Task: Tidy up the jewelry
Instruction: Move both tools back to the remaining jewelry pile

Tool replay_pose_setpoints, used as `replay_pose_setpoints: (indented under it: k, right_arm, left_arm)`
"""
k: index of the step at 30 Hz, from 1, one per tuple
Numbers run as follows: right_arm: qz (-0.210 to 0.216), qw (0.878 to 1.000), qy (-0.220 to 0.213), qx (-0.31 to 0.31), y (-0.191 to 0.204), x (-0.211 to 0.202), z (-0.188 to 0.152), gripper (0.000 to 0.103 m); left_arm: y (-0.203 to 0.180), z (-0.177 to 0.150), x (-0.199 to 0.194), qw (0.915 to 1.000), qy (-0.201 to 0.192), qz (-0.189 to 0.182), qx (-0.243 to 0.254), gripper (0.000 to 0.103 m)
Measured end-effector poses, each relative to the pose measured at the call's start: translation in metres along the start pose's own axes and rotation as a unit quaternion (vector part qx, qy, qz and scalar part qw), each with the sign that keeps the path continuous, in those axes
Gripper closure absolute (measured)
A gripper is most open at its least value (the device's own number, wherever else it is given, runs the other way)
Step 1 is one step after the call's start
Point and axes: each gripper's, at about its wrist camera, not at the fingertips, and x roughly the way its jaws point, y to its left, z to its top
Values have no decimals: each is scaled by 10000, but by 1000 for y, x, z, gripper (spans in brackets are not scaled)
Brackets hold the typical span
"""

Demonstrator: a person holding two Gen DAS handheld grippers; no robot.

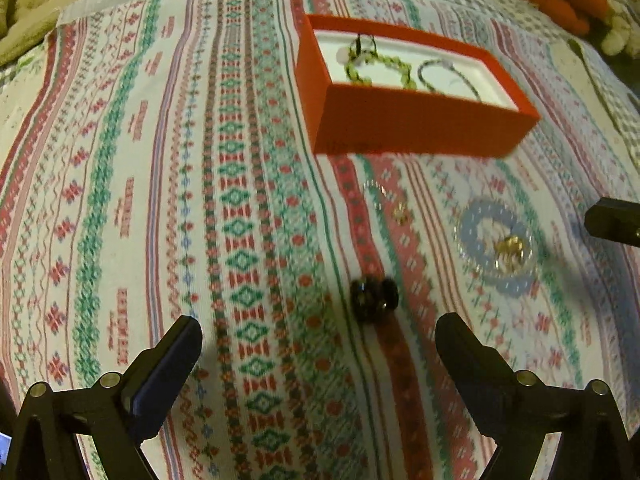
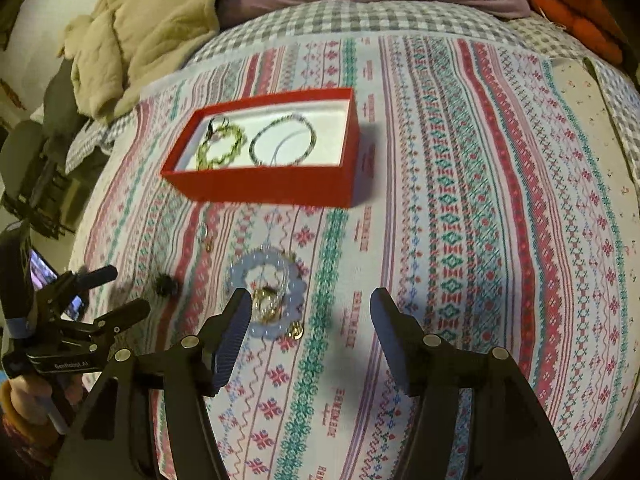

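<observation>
Currently listed: red box (image 2: 264,188) on bed, green bracelet (image 2: 222,146) contained; blue bracelet (image 2: 266,300) outside; left gripper (image 1: 318,334) and right gripper (image 2: 310,304) spread, nothing held

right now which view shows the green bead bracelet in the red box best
The right wrist view: the green bead bracelet lies fully visible on the white lining of the red box, looked into from above. In the left wrist view the bracelet is blurrier, its near edge cut by the box wall.
</observation>
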Motion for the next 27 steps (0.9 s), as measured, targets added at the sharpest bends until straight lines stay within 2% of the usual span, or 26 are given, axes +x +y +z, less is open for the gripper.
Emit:
replay_pose_setpoints:
  k: [9, 15, 21, 27]
  right_arm:
    - [-145, 9987, 489, 23, -5, 19, -14, 39]
    - [-43, 9980, 587, 222, -11, 24, -13, 39]
    - [276, 9971, 583, 408, -7, 27, -5, 40]
    - [481, 9962, 540, 481, 1, 32, 6, 66]
  left_arm:
    - [2, -14, 10, 9998, 144, -145, 16, 6]
    - [-10, -15, 14, 9995, 120, -128, 271, 6]
    - [-21, -11, 19, 9988, 71, -230, 419, 9]
    - [-28, -7, 21, 9983, 58, -328, 469, 18]
